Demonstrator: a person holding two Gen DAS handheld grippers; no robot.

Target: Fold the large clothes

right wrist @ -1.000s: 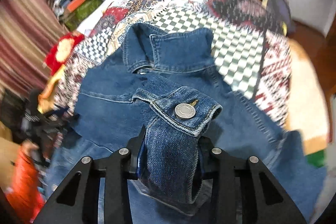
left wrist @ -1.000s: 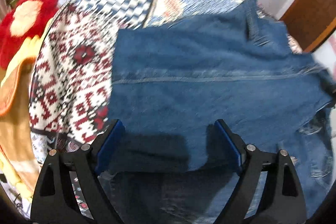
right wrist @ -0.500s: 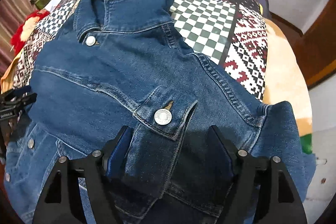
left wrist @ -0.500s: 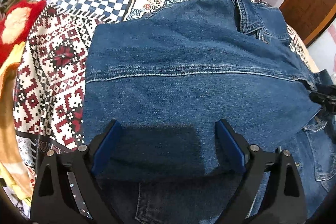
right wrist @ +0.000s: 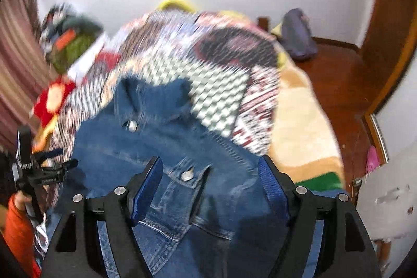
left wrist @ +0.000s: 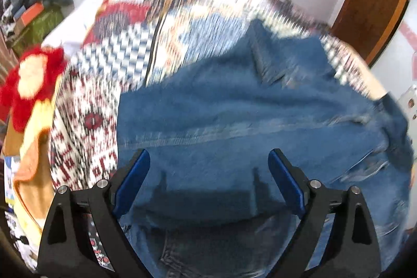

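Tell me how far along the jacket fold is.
Done: the denim jacket lies on the patterned quilt, its cuffed sleeve folded across the front. In hand: nothing; left gripper and right gripper are open, the right's jaws just opened. Left: folding the body.

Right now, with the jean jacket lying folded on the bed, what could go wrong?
Two things might.

1. The sleeve cuff lies loose on the denim jacket, and the right tool stands open over it, holding nothing. The stiff sleeve might slide back out of its fold.

2. The left tool is open too, so nothing pins the jacket to the patchwork bedspread. A careless next grab could drag the whole jacket crooked.
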